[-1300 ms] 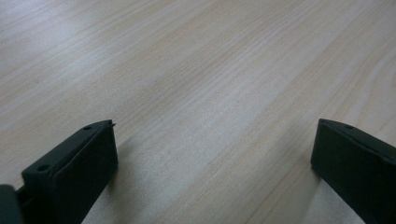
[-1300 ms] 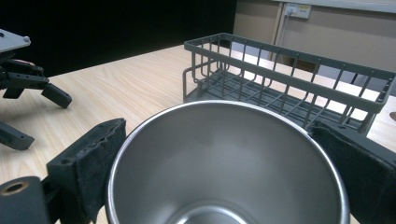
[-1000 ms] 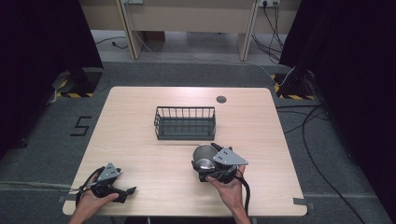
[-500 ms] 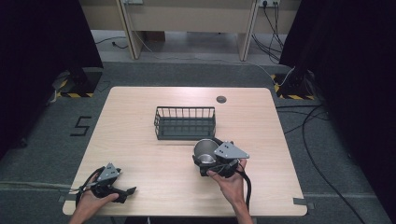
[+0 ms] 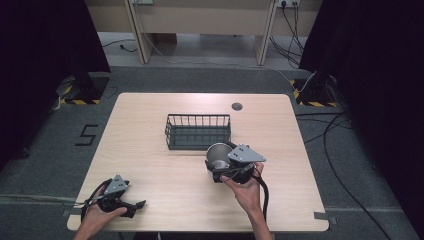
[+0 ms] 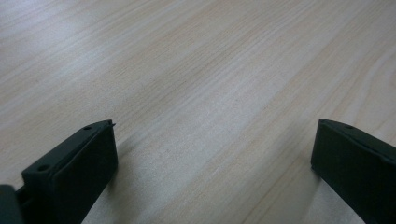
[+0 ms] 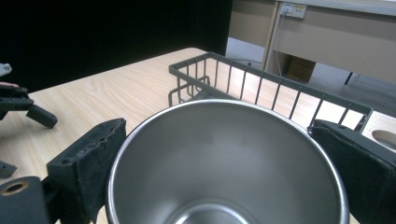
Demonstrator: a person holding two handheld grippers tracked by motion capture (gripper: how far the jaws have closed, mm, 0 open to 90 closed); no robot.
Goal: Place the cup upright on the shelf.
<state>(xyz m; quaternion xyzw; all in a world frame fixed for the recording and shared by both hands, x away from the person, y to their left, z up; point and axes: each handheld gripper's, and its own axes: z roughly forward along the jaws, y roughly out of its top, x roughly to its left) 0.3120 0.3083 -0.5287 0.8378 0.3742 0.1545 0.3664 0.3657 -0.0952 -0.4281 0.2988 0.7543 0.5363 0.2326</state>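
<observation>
Right tool [image 5: 218, 167] clamped on steel cup [image 5: 218, 154], jaws pressed against opposite sides of rim, mouth facing up toward its camera. Cup held just short of wire basket [image 5: 198, 131], whose near rail stands right ahead of jaws in right gripper view [image 7: 261, 77]. Cannot tell whether cup base touches desk [image 5: 165, 200] or hangs just above.

Left tool [image 5: 134, 205] spread wide, holding nothing, low over bare wood at near left corner, well apart from cup and basket; both jaws far apart in left gripper view [image 6: 212, 154].

Likely step: carrying cup forward into basket.

Risks from here:
- Smooth, tapered metal wall between 2 flat pads: slip or twist out of grip if squeeze eases or hand tips.
- Base catching on near rail if lift too low, tipping cup or shoving light basket away.
- Trailing cable snagging under wrist, jerking the carry.
- Release too high: clatter, roll, cup landing on its side.
</observation>
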